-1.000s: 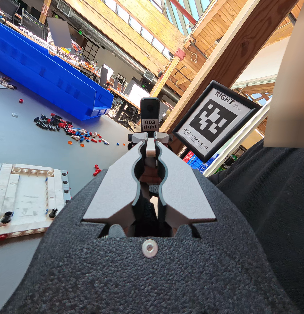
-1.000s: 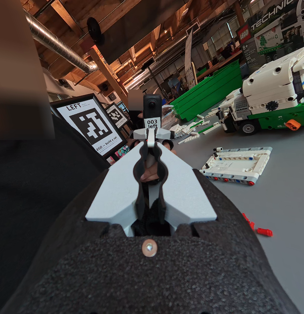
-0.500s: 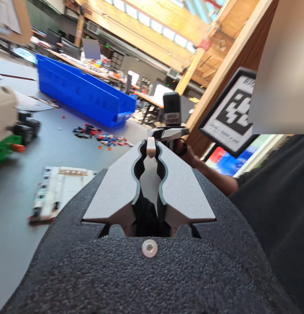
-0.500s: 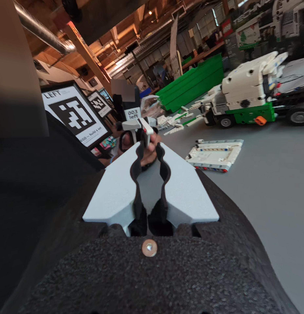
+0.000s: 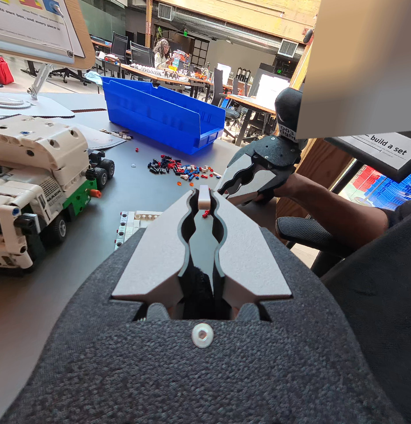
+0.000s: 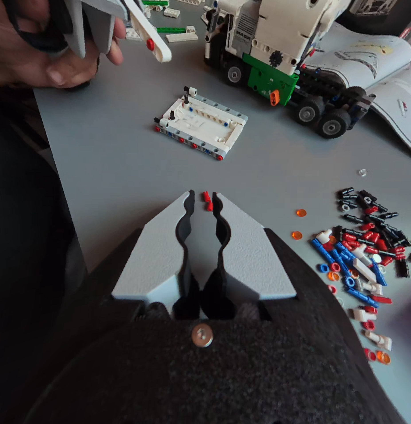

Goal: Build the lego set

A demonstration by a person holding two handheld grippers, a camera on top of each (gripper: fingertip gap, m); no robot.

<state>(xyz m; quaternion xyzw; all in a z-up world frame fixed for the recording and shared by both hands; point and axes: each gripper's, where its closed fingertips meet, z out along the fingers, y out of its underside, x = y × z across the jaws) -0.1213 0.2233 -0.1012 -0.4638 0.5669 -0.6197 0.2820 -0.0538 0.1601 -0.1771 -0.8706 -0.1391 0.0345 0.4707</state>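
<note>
A grey tabletop (image 6: 122,160) in a timber-roofed workshop carries the build. The left gripper (image 5: 204,195) is clamped on a long white plastic lego beam (image 5: 204,200) with a red pin near its free end, held above the table. The right gripper (image 6: 202,195) is narrowly open and empty, its tips framing 2 small red lego pins (image 6: 207,200) lying on the table; whether they touch the pins cannot be told. Beyond lies a flat white rectangular lego frame panel (image 6: 201,125), then the white-and-green lego truck (image 6: 275,52). A pile of red, blue and black connector pins (image 6: 365,247) sits right, before a blue plastic bin (image 5: 163,117). 1 second ago both grippers faced each other, raised; now they have swung down toward the table.
</note>
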